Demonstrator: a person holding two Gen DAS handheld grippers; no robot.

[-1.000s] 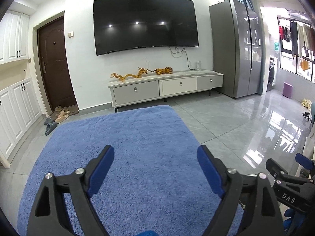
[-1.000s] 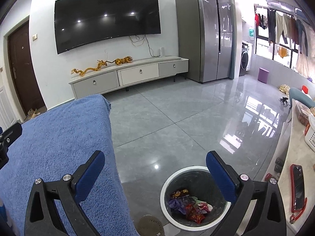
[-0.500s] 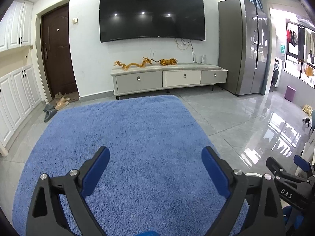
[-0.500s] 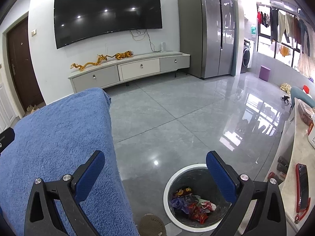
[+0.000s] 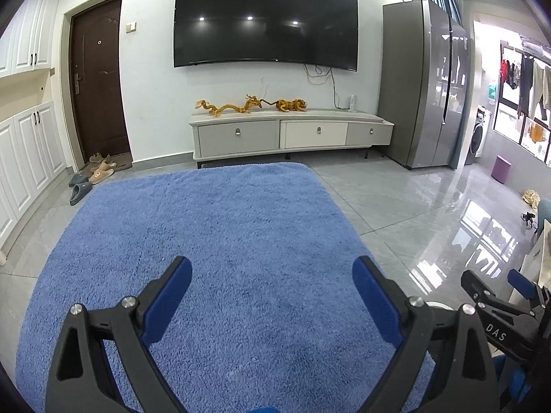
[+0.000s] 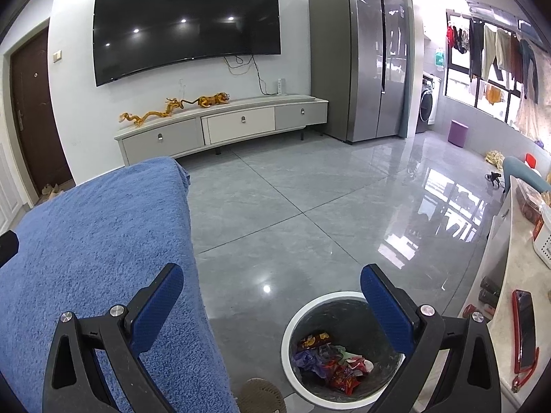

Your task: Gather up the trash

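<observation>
A round bin with a white rim (image 6: 304, 313) stands on the grey floor, low in the right wrist view. Crumpled colourful wrappers (image 6: 330, 359) lie at its bottom. My right gripper (image 6: 272, 284) hovers open above the bin's near side, nothing between its blue pads. My left gripper (image 5: 272, 275) is open over a blue fluffy cloth (image 5: 220, 241), its pads apart and bare. No loose trash shows on the cloth. The right gripper's black frame (image 5: 496, 316) appears at the left view's lower right edge.
A grey TV cabinet (image 5: 292, 134) with golden figurines stands under a wall TV (image 5: 265, 20). A steel fridge (image 6: 361, 55) is at the back right. A pale counter (image 6: 499, 313) carrying a red-cased phone (image 6: 525, 330) runs along the right. Slippers (image 5: 93, 175) lie by the door.
The left wrist view has levelled and shifted, so the cloth's far edge sits lower and more wall shows. The right wrist view shifted slightly, showing more of the bin.
</observation>
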